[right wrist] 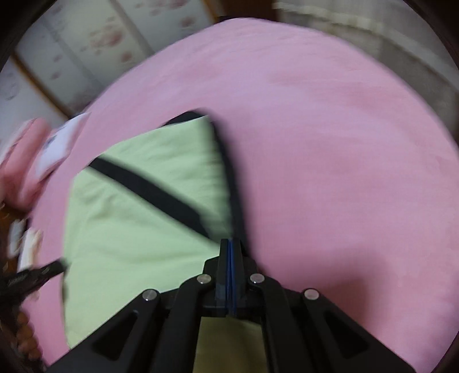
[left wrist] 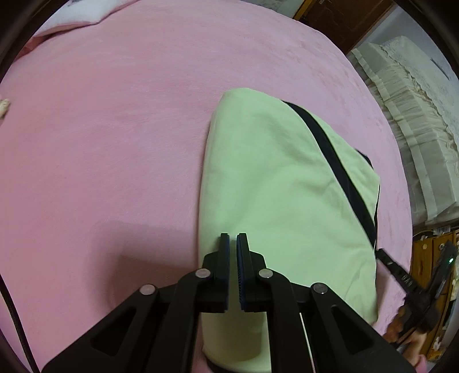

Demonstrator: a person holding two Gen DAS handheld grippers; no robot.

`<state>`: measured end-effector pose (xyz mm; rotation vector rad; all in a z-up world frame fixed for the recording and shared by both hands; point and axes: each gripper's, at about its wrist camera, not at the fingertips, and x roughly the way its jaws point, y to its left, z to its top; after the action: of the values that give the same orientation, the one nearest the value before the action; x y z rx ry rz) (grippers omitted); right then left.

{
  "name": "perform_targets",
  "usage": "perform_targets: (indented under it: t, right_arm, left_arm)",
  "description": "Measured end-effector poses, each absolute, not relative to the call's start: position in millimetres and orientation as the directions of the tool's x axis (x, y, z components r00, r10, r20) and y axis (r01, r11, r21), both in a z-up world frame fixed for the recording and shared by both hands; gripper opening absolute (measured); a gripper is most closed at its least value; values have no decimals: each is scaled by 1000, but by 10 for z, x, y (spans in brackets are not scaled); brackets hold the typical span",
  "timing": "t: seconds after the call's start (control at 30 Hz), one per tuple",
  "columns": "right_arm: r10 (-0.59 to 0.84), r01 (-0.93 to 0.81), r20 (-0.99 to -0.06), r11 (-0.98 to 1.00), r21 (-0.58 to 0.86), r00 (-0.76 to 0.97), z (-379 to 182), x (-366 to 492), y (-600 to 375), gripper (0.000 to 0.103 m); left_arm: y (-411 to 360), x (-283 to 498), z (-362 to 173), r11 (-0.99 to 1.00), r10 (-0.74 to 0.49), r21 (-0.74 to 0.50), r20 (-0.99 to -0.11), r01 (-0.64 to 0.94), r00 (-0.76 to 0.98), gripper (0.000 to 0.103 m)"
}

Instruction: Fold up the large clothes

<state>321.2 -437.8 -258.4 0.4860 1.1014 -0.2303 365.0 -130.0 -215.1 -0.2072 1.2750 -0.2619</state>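
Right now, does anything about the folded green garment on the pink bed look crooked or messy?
Slightly. The green garment lies folded flat on the pink bedcover, but its black band runs diagonally across the top, and dark fabric peeks out past one edge, so the layers are not squared up. Nothing looks spilled or damaged.

Pink bedspread (left wrist: 114, 143) spread wide, pillow (left wrist: 71, 14) at its far corner. Beyond the edge, cream frilled bedding (left wrist: 407, 120) and wooden cabinet (left wrist: 430, 258).
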Motion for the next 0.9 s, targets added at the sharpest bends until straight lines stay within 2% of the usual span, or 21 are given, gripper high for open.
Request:
perform_targets:
  t: [0.07,0.2,0.37,0.5,0.57,0.63,0.7,0.77,0.8,0.83,0.87,0.9]
  right_arm:
    - [124,439,-888,834,335,443,-2505,3010,-4439,1]
    - [177,410,-869,826,386,462,-2285,2610,-4179,1]
    - [212,349,-902,869,350,377,-2239,2408,-3625,1]
    - [221,364,-922,870,334,317,-2214,2409,-3351,2]
    - [213,353,-935,884,308,284,-2168,2409,-3248,2]
    - [185,320,-948,910,264,258,-2090,2362,-3151,2]
    - [163,285,-956,930,231,244,-2022,2401,-3096,13]
    - [156,268,-955,937,224,251,-1905,2370,-3085,42]
    - [149,262,-955,940,217,257,-1836,2372,-3091,48]
    - [137,258,-955,944,207,264,-1762,2373,-3101,54]
    - [126,254,-956,947,196,265,-1704,2374,-3106,58]
    - [115,247,-958,952,182,263,-1646,2385,-3110,60]
  left_arm:
    - [-1317,3524,-2110,954,-300,-293,-918,66,259,4]
    - [-1347,3102,-2030,940,-340,-336,-910,57,236,6]
    - [-1395,2682,-1919,958,-288,-282,-930,58,230,8]
    - [-1473,2522,-1854,962,-270,-259,-943,82,194,8]
    - [-1530,2442,-1802,972,-225,-205,-955,115,194,12]
    - [-1565,2356,-1709,978,-172,-144,-965,149,199,23]
    - [-1716,2294,-1658,979,-143,-107,-968,173,208,30]
    - [-1688,2241,-1572,977,-141,-102,-968,185,209,44]
    - [-1676,2228,-1511,977,-142,-102,-966,185,214,52]
    - [-1675,2231,-1468,977,-143,-103,-966,184,218,55]
    - [-1661,2227,-1405,978,-143,-102,-964,182,226,57]
    - [-1648,2227,-1341,978,-145,-104,-962,179,232,63]
